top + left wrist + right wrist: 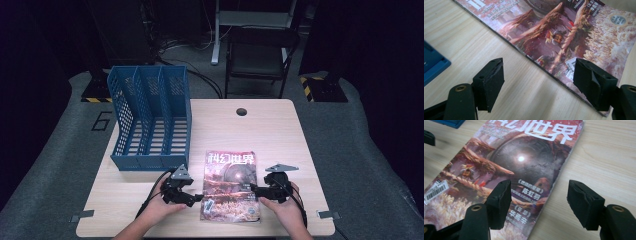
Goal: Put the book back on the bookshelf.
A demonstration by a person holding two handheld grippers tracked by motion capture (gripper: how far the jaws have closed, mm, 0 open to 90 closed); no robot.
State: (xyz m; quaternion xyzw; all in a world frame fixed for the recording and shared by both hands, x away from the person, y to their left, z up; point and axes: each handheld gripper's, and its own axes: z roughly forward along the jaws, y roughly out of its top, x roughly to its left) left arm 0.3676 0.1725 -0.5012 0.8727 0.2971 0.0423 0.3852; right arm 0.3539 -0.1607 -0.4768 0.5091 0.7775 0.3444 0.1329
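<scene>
A magazine (231,186) with a reddish fantasy cover and white title letters lies flat on the wooden table (280,135), near its front edge. My left gripper (198,198) sits at the magazine's left edge, held in a hand. In the left gripper view its jaws stand open (539,75) astride the magazine's (564,32) edge, one over bare wood, one over the cover near a barcode. My right gripper (254,189) is at the right edge. Its jaws are open (539,195) too, one above the cover (524,162), one above the table.
A blue three-slot file rack (150,120) stands at the table's back left; its corner (431,65) lies close to the left gripper. A cable hole (241,111) is at the table's back middle. A dark chair (260,55) stands behind the table.
</scene>
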